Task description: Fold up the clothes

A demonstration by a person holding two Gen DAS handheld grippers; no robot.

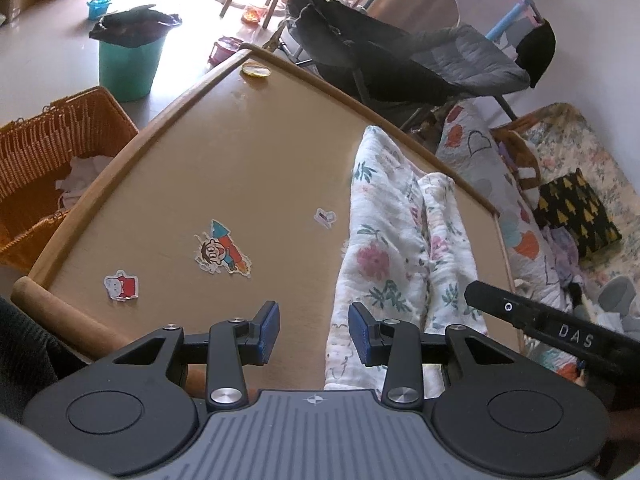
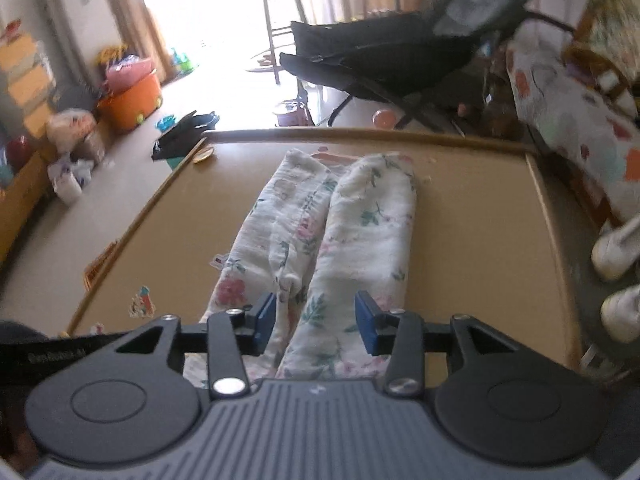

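A white floral garment (image 1: 400, 240) lies folded into a long narrow strip on the tan table (image 1: 240, 152), near its right edge. My left gripper (image 1: 314, 330) is open just left of the strip's near end, its blue pads bare. A black bar (image 1: 552, 324) of the other tool juts in from the right. In the right wrist view the garment (image 2: 344, 216) runs away from me as two side-by-side folds. My right gripper (image 2: 316, 322) hovers open over its near end, with the cloth showing between the blue pads and neither pad pressing on it.
Cartoon stickers (image 1: 224, 252) dot the tabletop, which has a raised wooden rim (image 2: 360, 134). An orange wicker basket (image 1: 48, 160) and a green bin (image 1: 128, 64) stand at the left. A black folding chair (image 1: 400, 60) and a floral sofa (image 1: 560, 200) lie beyond. White shoes (image 2: 616, 280) sit at the right.
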